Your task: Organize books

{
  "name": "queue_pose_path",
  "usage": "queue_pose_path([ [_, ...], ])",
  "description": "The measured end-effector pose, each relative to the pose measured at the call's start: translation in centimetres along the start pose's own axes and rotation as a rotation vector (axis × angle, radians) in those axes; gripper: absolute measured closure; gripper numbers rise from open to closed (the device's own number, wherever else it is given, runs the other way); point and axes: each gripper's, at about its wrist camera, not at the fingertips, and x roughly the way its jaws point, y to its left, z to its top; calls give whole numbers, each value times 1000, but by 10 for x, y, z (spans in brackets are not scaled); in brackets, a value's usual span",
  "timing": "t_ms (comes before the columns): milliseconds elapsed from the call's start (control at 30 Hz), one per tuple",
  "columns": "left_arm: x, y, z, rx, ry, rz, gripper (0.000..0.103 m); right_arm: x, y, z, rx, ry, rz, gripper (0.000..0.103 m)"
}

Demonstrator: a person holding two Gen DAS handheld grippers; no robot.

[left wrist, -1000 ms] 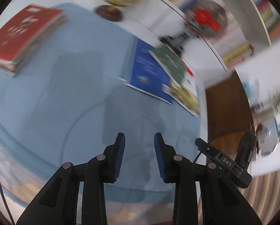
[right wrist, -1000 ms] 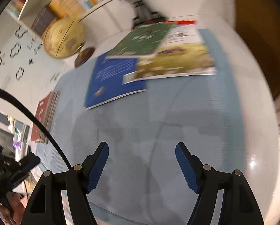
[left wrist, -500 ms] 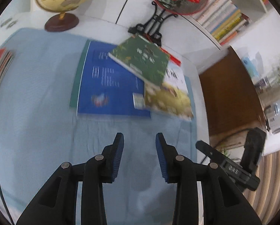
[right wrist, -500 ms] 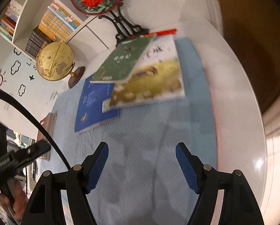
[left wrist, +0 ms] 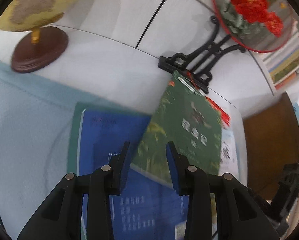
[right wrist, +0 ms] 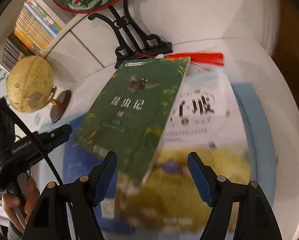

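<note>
Your left hand-held gripper (left wrist: 147,156) hangs over the seam between the blue book (left wrist: 107,140) and the green book (left wrist: 189,132), jaws narrowly parted, nothing between them. Your right hand-held gripper (right wrist: 152,170) has its jaws spread wide and empty above the lower corner of the green book, which lies on top, overlapping both the blue book and the white-and-yellow book (right wrist: 201,140). All three rest on the blue mat (left wrist: 29,130) on the bench (left wrist: 113,66). A bookshelf (right wrist: 29,32) holds upright books beyond the globe (right wrist: 29,84) and fan stand (right wrist: 137,42).
</note>
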Motion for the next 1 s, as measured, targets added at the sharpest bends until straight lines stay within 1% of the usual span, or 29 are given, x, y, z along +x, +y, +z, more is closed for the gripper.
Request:
queue_pose_path([
  [33,9,0,2,-6,10,0,71,9,1,4,-3,4,-1,32],
  [67,15,-1,3,-10,18,-12,71,14,1,6,-4,8,0,36],
  [100,16,-4,4,4,10,-27,71,17,3,8,-17,-8,-5,37],
  [167,20,-9,4,38,43,-61,70,21,8,9,-44,-14,12,38],
  [233,20,-12,2,51,63,-68,70,20,11,8,-63,-18,-24,38],
  [300,16,-13,-6,58,81,-78,70,18,8,7,-69,-14,-23,38],
  [367,8,-12,-20,54,100,-103,70,11,-1,3,-47,3,6,38],
  [467,-7,-11,-56,24,132,-137,70,-3,-10,-16,-43,24,19,38],
  [567,-21,-17,-94,34,151,-132,70,-20,-14,-44,-69,55,-4,37],
  [633,-36,-22,-129,45,165,-123,70,-29,-17,-62,-79,74,-4,35],
  [667,-41,-22,-143,39,179,-133,70,-37,-20,-75,-83,84,-8,34],
  [700,-44,-22,-153,31,194,-147,70,-44,-22,-90,-90,99,-12,33],
  [767,-49,-18,-182,-1,256,-189,70,-55,-26,-116,-105,139,4,32],
  [800,-54,-17,-202,-21,284,-203,70,-61,-28,-132,-113,155,13,32],
  [867,-61,-16,-232,-33,319,-213,70,-72,-32,-159,-130,171,10,32],
  [933,-66,-18,-258,-39,345,-229,70,-85,-37,-181,-135,144,7,33],
  [1000,-72,-20,-277,-46,347,-240,70,-96,-47,-199,-108,140,12,35],
])
